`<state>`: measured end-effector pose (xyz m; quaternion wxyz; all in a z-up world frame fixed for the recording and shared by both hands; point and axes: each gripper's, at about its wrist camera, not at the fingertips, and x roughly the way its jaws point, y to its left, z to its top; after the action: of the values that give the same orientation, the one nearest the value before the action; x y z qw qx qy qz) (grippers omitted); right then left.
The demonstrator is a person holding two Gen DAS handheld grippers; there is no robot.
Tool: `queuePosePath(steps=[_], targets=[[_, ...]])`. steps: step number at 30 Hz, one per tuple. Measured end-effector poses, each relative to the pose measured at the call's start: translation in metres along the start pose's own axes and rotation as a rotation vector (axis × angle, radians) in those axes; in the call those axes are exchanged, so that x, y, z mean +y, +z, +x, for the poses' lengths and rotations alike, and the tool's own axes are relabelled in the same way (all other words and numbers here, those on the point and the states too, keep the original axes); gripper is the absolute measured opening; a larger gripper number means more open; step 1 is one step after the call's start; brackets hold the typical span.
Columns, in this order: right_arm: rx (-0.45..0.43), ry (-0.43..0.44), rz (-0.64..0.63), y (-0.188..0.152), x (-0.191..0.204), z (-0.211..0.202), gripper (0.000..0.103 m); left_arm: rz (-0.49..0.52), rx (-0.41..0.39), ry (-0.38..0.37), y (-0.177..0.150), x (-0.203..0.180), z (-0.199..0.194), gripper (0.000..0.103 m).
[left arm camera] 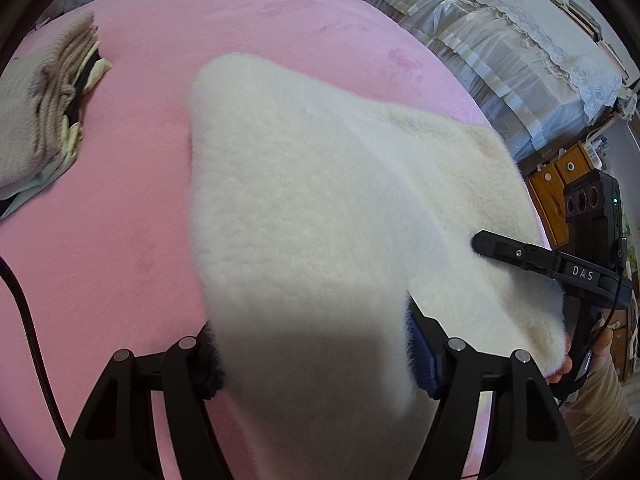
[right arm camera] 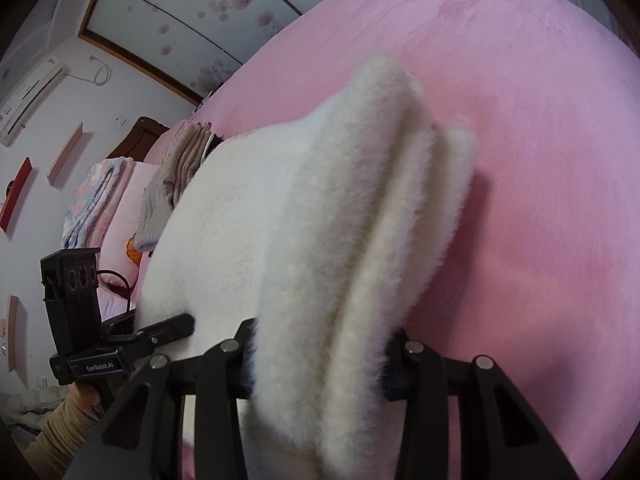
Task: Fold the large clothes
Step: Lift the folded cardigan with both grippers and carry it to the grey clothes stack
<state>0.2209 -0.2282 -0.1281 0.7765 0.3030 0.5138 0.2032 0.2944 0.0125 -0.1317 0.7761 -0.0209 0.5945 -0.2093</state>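
Left wrist view: left gripper [left arm camera: 316,360] and right gripper [right arm camera: 320,364] both clenched on thick white fleece garment [left arm camera: 304,208] above pink bed [left arm camera: 120,240], liable to slip from bulky folds

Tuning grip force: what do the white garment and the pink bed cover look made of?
White garment: thick fluffy fleece or faux fur, matte; a fuzzy halo of fibres shows along every edge. Likely synthetic, but that can't be confirmed. Pink bed cover: short-pile plush, velvet-like, with a faint sheen; darker brush marks show where the nap lies differently.
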Motion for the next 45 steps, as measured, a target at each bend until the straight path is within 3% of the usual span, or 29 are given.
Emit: queuePosePath(steps=[5, 8, 16, 21, 28, 33, 38, 42, 45], targets=[[0.026, 0.032, -0.006, -0.032, 0.046, -0.001, 0.04, -0.024, 0.019, 0.008, -0.028, 0.02, -0.044, 0.07], [0.044, 0.053, -0.029, -0.042, 0.081, 0.007, 0.04, -0.047, 0.009, 0.019, -0.052, 0.05, -0.083, 0.07], [0.073, 0.15, -0.109, -0.035, 0.182, 0.041, 0.04, -0.122, -0.076, 0.075, -0.084, 0.143, -0.187, 0.07], [0.057, 0.219, -0.17, -0.002, 0.254, 0.069, 0.04, -0.127, -0.152, 0.139, -0.066, 0.191, -0.251, 0.07], [-0.03, 0.279, -0.21, 0.082, 0.331, 0.114, 0.04, -0.094, -0.267, 0.194, 0.021, 0.27, -0.305, 0.07], [-0.091, 0.293, -0.228, 0.156, 0.364, 0.166, 0.04, -0.068, -0.324, 0.226, 0.101, 0.333, -0.308, 0.071], [-0.114, 0.271, -0.231, 0.208, 0.369, 0.239, 0.04, -0.085, -0.345, 0.263, 0.165, 0.391, -0.266, 0.071], [-0.058, 0.202, -0.174, 0.22, 0.345, 0.303, 0.04, -0.159, -0.264, 0.28, 0.193, 0.43, -0.201, 0.073], [-0.014, 0.13, -0.127, 0.212, 0.313, 0.344, 0.042, -0.132, -0.258, 0.324, 0.192, 0.443, -0.166, 0.082]])
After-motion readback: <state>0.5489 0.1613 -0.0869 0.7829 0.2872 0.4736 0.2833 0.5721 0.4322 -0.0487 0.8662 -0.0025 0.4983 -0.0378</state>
